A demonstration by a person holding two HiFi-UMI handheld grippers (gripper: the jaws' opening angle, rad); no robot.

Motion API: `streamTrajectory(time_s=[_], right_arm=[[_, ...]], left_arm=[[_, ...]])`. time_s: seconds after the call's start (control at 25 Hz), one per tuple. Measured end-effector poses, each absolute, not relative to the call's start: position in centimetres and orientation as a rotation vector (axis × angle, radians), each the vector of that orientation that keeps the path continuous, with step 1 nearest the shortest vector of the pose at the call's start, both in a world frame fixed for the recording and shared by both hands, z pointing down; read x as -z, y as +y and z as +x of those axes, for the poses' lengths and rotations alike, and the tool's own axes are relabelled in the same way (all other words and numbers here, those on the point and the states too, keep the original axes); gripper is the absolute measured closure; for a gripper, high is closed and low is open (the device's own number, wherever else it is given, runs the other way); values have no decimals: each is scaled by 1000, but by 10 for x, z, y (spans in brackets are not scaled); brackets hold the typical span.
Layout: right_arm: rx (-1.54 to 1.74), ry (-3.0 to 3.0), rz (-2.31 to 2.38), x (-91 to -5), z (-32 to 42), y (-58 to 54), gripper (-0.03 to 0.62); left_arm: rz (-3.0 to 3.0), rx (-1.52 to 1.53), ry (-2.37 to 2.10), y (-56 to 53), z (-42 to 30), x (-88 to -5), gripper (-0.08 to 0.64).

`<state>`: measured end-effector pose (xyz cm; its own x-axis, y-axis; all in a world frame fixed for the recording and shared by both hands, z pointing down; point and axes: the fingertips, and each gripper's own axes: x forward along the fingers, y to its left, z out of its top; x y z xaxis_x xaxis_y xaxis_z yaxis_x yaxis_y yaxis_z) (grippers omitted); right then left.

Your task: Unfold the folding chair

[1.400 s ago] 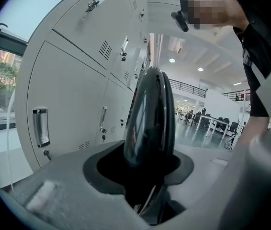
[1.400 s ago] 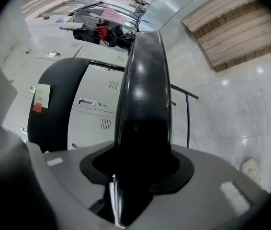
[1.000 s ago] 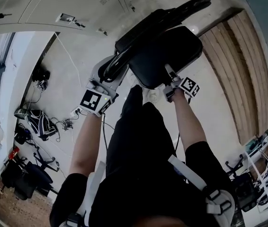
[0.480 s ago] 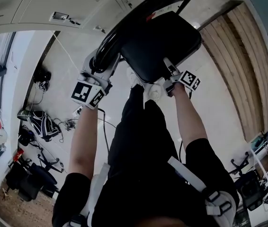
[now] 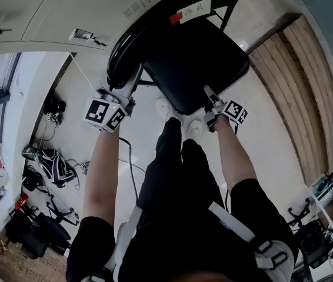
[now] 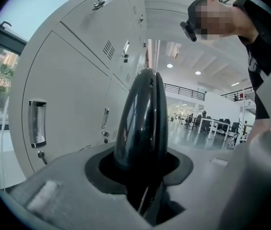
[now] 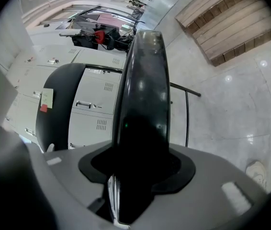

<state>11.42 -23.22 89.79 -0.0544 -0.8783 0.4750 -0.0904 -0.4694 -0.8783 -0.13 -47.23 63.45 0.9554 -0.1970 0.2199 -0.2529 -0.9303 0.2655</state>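
Slippage of glossy black tubular chair frame [image 5: 118, 54], upper left, from just-tightening left gripper [image 5: 132, 82], right gripper [image 5: 209, 94] clamped on black padded seat [image 5: 196, 57] edge.

The left gripper [image 6: 144, 174] has just been closing its grey jaws, and they clamp the glossy black rim of the folding chair [image 6: 142, 119], which stands upright between them. Grey lockers [image 6: 78, 90] with metal handles rise at the left. A person [image 6: 265, 47] in black leans in at the upper right. Desks [image 6: 212, 124] stand far behind.
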Motion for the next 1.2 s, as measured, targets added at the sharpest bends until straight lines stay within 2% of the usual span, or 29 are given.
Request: streamTrajectory(time_s=[0.36, 0.88, 1.2], right_arm=[[1566, 1020, -1512, -928, 108, -238, 371], [1608, 1156, -1503, -953, 141, -202, 364], [1720, 1045, -1552, -986, 133, -179, 312]], left_arm=[[2808, -278, -330, -533, 3, -657, 426], [2706, -170, -338, -514, 5, -676, 450], [2622, -157, -394, -536, -11, -704, 448]])
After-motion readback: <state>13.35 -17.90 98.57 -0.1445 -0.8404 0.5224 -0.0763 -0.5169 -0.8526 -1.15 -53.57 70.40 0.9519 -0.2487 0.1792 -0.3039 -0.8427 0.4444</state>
